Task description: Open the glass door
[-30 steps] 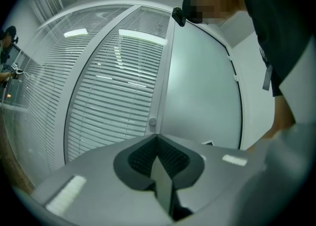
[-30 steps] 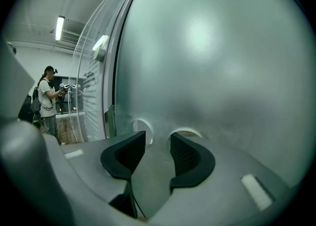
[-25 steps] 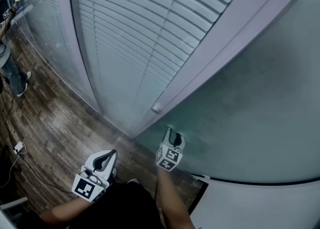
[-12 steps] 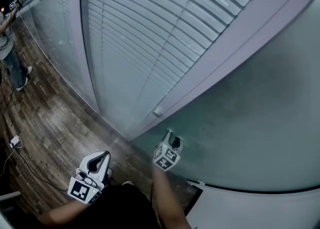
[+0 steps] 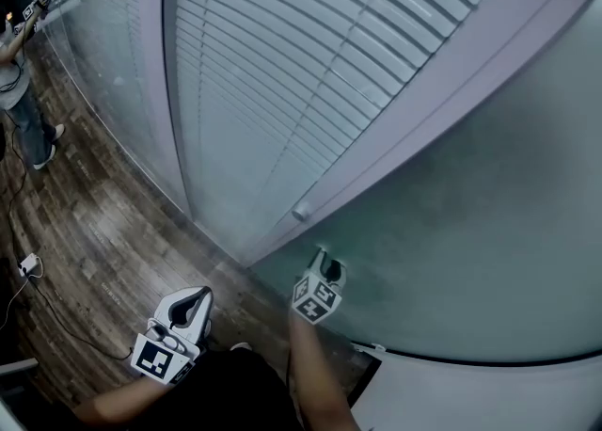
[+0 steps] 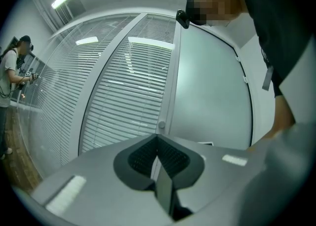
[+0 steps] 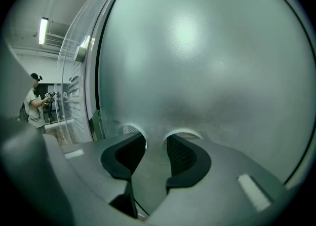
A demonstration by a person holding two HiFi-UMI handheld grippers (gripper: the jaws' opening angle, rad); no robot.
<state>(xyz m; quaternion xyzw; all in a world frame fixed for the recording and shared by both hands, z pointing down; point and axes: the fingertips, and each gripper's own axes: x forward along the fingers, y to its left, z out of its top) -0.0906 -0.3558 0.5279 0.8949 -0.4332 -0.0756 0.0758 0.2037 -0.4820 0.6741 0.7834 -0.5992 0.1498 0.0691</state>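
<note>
The frosted glass door (image 5: 470, 203) filled the frame's right half and looked no further open than a second before. At lower centre the right gripper (image 5: 326, 264) seemed to touch it, jaws spread but just narrowing, pinching nothing, so the push had barely begun. The left gripper (image 5: 193, 307), pressed together, hung at lower left. The blinds (image 5: 282, 71) and a bystander (image 5: 19, 90) at upper left stood clear.

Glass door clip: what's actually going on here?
A person stands at a frosted glass door with a tool in each hand. The right tool is up against the pane near its edge, just below a small knob on the frame. Its jaws stand apart and have just been closing a little, with only glass showing between them. The left tool hangs lower, shut and empty, away from the door.
</note>
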